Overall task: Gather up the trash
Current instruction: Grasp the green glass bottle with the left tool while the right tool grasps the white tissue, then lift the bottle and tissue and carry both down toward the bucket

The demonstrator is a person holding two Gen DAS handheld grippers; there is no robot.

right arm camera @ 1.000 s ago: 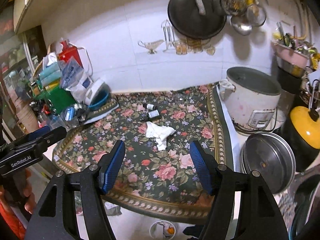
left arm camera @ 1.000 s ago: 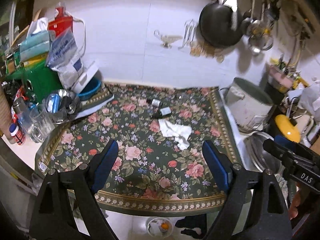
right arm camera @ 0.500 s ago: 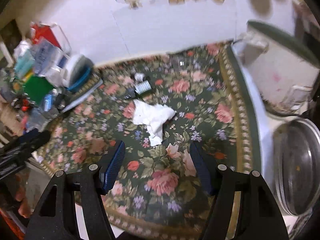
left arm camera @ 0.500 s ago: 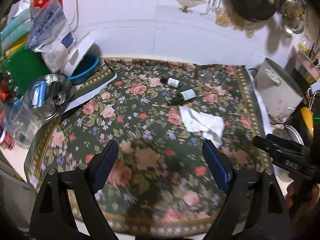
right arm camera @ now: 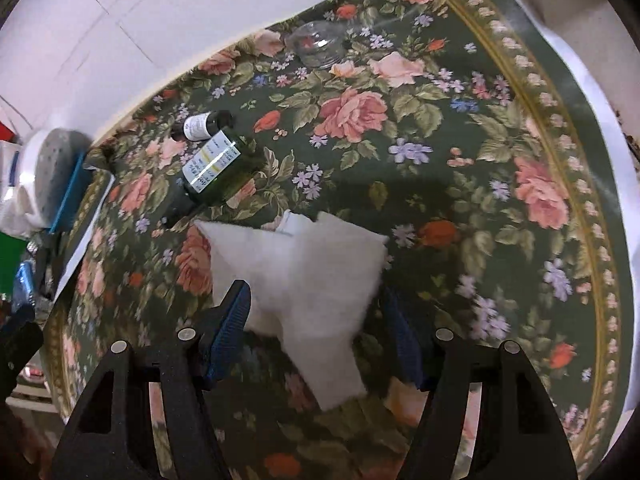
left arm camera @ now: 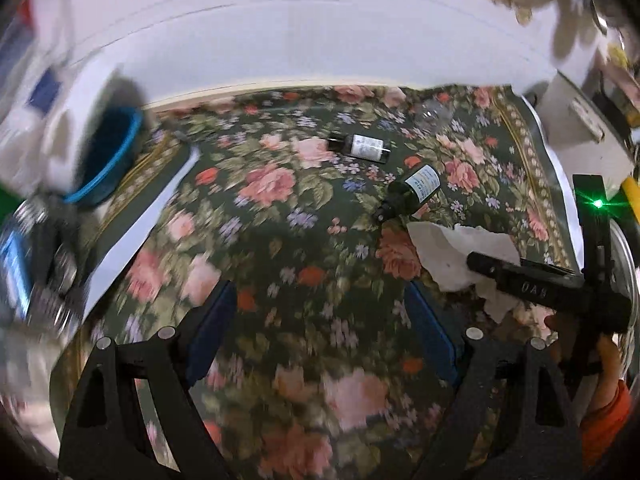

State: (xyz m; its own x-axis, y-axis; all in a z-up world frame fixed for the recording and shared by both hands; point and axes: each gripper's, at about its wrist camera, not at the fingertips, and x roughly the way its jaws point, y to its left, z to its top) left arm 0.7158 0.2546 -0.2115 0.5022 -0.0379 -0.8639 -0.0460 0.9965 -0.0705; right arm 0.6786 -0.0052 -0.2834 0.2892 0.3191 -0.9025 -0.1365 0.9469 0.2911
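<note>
A crumpled white tissue (right arm camera: pixel 308 280) lies on the floral tablecloth (right arm camera: pixel 500 152); it also shows in the left wrist view (left arm camera: pixel 448 248). My right gripper (right arm camera: pixel 316 332) is open, its jaws standing either side of the tissue, just above it. Two dark bottles lie behind the tissue: a larger green one (right arm camera: pixel 218 172) and a small one (right arm camera: pixel 204 124); both also appear in the left wrist view, the larger (left arm camera: pixel 414 190) and the smaller (left arm camera: pixel 362 146). My left gripper (left arm camera: pixel 316 332) is open and empty over the cloth, left of the tissue.
A clear glass piece (right arm camera: pixel 320 42) lies near the back wall. A blue bowl (left arm camera: pixel 106 160) and clutter stand at the left. A white appliance (left arm camera: pixel 580 128) stands at the right edge. The right gripper's body (left arm camera: pixel 532 284) crosses the left wrist view.
Both grippers have moved forward and down toward the table. The right gripper has come over the tissue, which now lies between its jaws.
</note>
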